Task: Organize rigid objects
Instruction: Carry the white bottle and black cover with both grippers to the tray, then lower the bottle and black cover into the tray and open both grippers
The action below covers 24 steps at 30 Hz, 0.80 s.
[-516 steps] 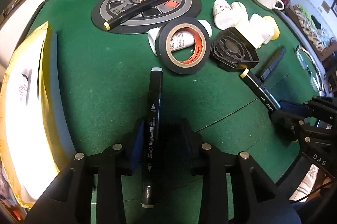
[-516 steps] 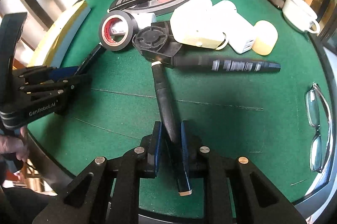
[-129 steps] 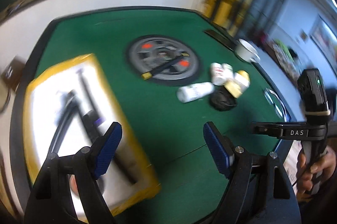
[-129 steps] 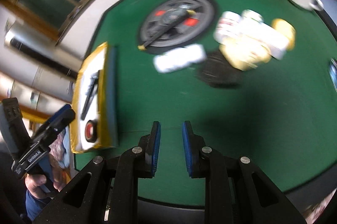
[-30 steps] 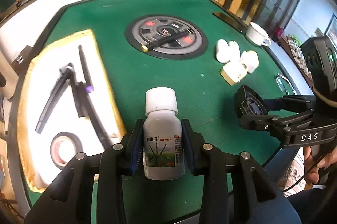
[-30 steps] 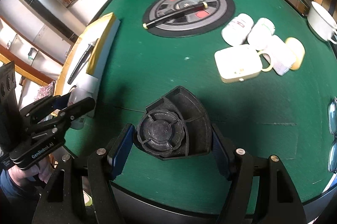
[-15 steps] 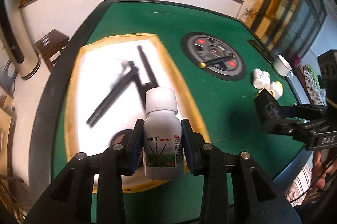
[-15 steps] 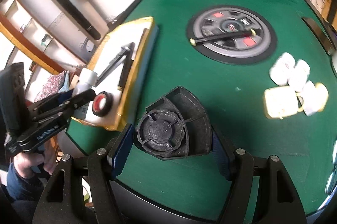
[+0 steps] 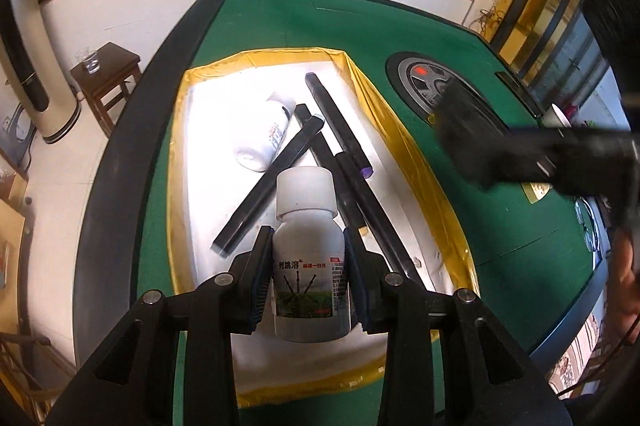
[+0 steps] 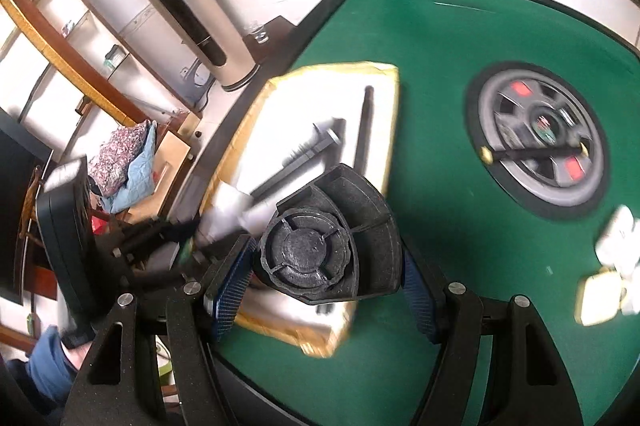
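Bottle (image 9: 308, 258) of white plastic with a white cap and a printed label sits between the pads of my left gripper (image 9: 308, 284); the jaws are narrow and press on both of its sides, and I hold it upright above the near part of the tray (image 9: 180, 161). This tray has yellow edges and a white floor and lies on the green table (image 9: 460, 37). In it I see several black marker pens (image 9: 264, 185) lying crossed over each other, and a second white bottle (image 9: 266, 137) on its side near the far end, touching one of the pens.

My right gripper (image 10: 326, 260) is opened wider, and its blue pads clamp a black plastic part (image 10: 332, 238), wedge-shaped with a round ribbed cap on its face. I hold it over the near corner of the tray, just beside the left gripper; in the left wrist view it is only a dark blur at the right.

On the table, well apart from the tray, there is a round grey disc (image 10: 540, 141) with red marks, and one black pen (image 10: 532, 150) with yellow ends lies across it. Some small white containers (image 10: 616, 238) stand near the right edge, blurred.
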Available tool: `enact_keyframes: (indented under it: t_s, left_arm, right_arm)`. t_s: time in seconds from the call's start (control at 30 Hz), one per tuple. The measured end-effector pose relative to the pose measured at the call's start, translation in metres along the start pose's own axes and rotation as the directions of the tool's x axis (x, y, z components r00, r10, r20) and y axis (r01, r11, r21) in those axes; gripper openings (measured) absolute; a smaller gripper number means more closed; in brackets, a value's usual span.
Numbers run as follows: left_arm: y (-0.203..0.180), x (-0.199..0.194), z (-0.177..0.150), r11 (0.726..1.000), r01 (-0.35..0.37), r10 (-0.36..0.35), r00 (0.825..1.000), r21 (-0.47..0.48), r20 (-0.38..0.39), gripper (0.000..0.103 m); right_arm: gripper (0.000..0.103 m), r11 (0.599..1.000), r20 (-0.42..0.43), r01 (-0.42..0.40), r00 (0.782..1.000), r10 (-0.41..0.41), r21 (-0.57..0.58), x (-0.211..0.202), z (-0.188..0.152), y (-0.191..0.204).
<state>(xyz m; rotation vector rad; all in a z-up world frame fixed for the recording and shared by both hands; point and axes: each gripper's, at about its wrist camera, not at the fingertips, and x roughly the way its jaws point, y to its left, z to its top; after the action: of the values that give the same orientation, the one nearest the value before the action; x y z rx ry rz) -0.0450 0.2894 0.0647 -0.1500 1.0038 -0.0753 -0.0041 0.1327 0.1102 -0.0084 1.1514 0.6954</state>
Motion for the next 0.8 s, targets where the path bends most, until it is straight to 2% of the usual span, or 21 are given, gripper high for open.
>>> enact_keyframes:
  t_s: [0.2,0.37,0.53,0.8]
  left_arm:
    - [0.001,0.015,0.005,1.0,0.027,-0.027,1.0,0.006,-0.011,0.032]
    - [0.001,0.022,0.008,0.999,0.035,-0.035,0.999,0.001,0.007,0.032]
    - [-0.004,0.029,0.007,0.999,0.031,-0.032,0.999,0.017,0.015,0.032]
    - [0.0,0.034,0.005,0.999,0.036,-0.036,0.999,-0.006,0.001,0.032]
  right_arm:
    - [0.065,0.999,-0.02,0.009,1.0,-0.01,-0.037,0.037,0.048,0.025]
    - [0.065,0.998,-0.043,0.011,0.999,-0.014,-0.057,0.075,0.083,0.029]
    - [0.065,0.997,-0.099,-0.018,0.995,0.011,-0.072,0.104,0.096,0.041]
    - [0.066,0.989,-0.17,-0.01,0.985,-0.016,-0.15,0.137,0.101,0.065]
